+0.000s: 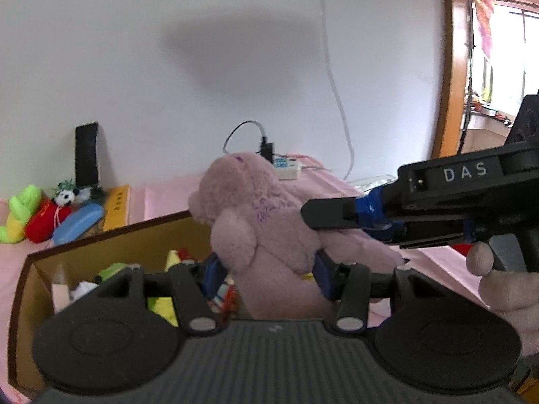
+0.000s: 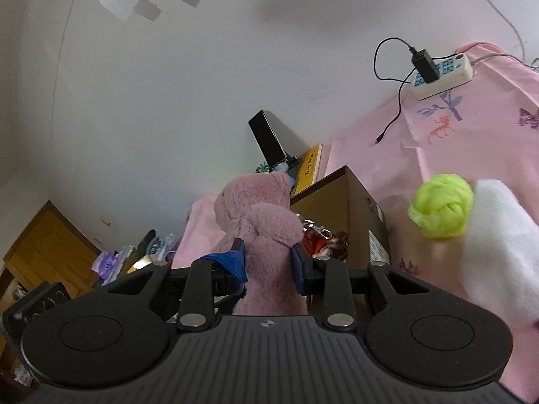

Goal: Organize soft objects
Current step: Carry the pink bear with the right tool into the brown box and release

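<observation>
Two grippers are clamped on one pink plush toy (image 1: 266, 222). In the left wrist view the left gripper (image 1: 267, 271) has its blue-padded fingers pressed against the toy's lower body from both sides. The right gripper (image 1: 313, 217) enters from 3 o'clock, one black finger lying across the toy's flank; a hand (image 1: 505, 286) at 4 o'clock holds its handle.

In the right wrist view the right gripper (image 2: 267, 262) also has both blue pads closed against the same pink plush toy (image 2: 259, 229), which stands upright between them.

The toy is held above the open cardboard box (image 1: 101, 239), over its near right part. Inside the box lie mixed soft items (image 1: 161, 289) in green, yellow and red; individual pieces cannot be told apart.

On the pink cloth (image 1: 161, 198), at 9 o'clock in the left view, sit a green plush (image 1: 20, 212), a red plush (image 1: 45, 222), a small panda (image 1: 65, 197) and a blue case (image 1: 79, 222), close together. A power strip (image 1: 286, 168) with a black plug rests at the wall, at 12 o'clock behind the toy.

In the right view a lime yarn ball (image 2: 441, 205) touches a white furry item (image 2: 502, 256) at 3 o'clock.
</observation>
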The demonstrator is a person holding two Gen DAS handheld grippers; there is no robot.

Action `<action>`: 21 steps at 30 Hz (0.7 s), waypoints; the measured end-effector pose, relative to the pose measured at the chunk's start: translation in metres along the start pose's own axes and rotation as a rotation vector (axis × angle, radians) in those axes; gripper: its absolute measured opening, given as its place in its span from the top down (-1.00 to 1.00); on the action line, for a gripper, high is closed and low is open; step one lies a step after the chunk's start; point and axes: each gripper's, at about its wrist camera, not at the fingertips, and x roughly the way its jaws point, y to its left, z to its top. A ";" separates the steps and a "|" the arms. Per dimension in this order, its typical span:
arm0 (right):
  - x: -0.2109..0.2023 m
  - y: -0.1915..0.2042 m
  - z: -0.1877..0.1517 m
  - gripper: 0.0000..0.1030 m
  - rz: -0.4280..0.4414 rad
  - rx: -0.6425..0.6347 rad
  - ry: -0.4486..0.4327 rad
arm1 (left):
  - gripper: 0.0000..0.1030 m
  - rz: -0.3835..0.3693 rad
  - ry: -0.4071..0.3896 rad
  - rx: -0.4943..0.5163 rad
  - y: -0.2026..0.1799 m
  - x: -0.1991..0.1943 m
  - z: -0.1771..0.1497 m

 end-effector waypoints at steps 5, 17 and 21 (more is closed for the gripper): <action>0.036 -0.001 0.004 0.77 -0.035 -0.003 0.028 | 0.04 0.023 0.046 -0.013 0.028 0.024 -0.002; 0.086 -0.003 -0.008 0.77 -0.227 -0.125 0.041 | 0.02 0.038 0.161 -0.060 0.059 0.079 -0.020; 0.089 -0.004 -0.011 0.74 -0.254 -0.152 0.037 | -0.02 0.042 0.182 -0.061 0.058 0.086 -0.025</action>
